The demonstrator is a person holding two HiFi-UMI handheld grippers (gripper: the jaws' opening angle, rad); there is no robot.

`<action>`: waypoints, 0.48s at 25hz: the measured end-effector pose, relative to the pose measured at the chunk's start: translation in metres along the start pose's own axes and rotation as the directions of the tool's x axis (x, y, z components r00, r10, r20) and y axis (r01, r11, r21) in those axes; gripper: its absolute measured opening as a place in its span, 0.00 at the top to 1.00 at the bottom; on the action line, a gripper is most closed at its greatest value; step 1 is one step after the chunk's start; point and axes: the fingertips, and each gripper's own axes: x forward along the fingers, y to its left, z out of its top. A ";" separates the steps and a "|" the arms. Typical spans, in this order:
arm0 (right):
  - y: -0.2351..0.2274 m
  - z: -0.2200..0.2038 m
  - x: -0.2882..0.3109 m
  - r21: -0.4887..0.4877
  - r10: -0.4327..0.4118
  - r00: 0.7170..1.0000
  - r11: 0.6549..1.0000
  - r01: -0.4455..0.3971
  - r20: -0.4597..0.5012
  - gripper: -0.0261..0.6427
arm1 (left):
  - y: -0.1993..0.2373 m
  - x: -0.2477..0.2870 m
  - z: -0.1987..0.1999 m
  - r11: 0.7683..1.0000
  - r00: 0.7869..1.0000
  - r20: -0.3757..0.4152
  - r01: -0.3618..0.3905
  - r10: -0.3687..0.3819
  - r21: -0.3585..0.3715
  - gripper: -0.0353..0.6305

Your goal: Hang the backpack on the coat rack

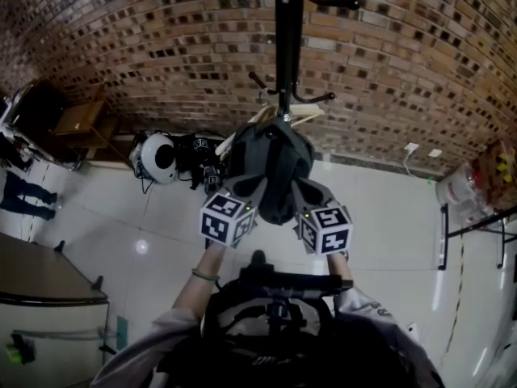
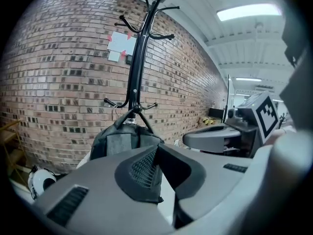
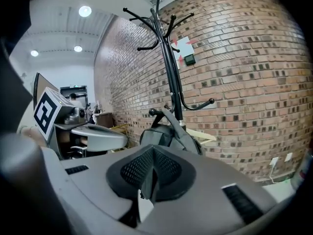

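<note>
A dark grey backpack (image 1: 271, 168) hangs by its top loop from a low hook of the black coat rack (image 1: 284, 47), which stands against the brick wall. My left gripper (image 1: 242, 187) and right gripper (image 1: 305, 191) are side by side just in front of the bag, and neither touches it. In the left gripper view the left gripper (image 2: 156, 150) is shut with nothing between its pads, and the backpack (image 2: 122, 141) hangs beyond it under the coat rack (image 2: 139, 58). The right gripper (image 3: 152, 153) is likewise shut and empty, facing the backpack (image 3: 164, 133) and the coat rack (image 3: 168, 67).
A wooden hanger (image 1: 299, 113) sits on the rack behind the bag. A white round helmet-like object (image 1: 157, 158) and black gear lie on the floor at the left. A wooden shelf (image 1: 77, 120), a table (image 1: 40, 273) and a clear bag (image 1: 464, 180) stand further out.
</note>
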 end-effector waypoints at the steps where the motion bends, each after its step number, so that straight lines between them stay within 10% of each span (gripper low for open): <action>1: 0.001 -0.004 -0.004 -0.001 0.006 1.000 1.000 -0.006 -0.006 0.95 | -0.005 -0.002 -0.003 1.000 1.000 0.001 -0.005 0.005 -0.007 0.94; 12: 0.025 -0.023 -0.057 -0.005 0.069 0.997 0.998 -0.069 -0.019 0.95 | -0.058 -0.034 -0.024 0.997 0.998 0.006 -0.060 0.060 -0.046 0.94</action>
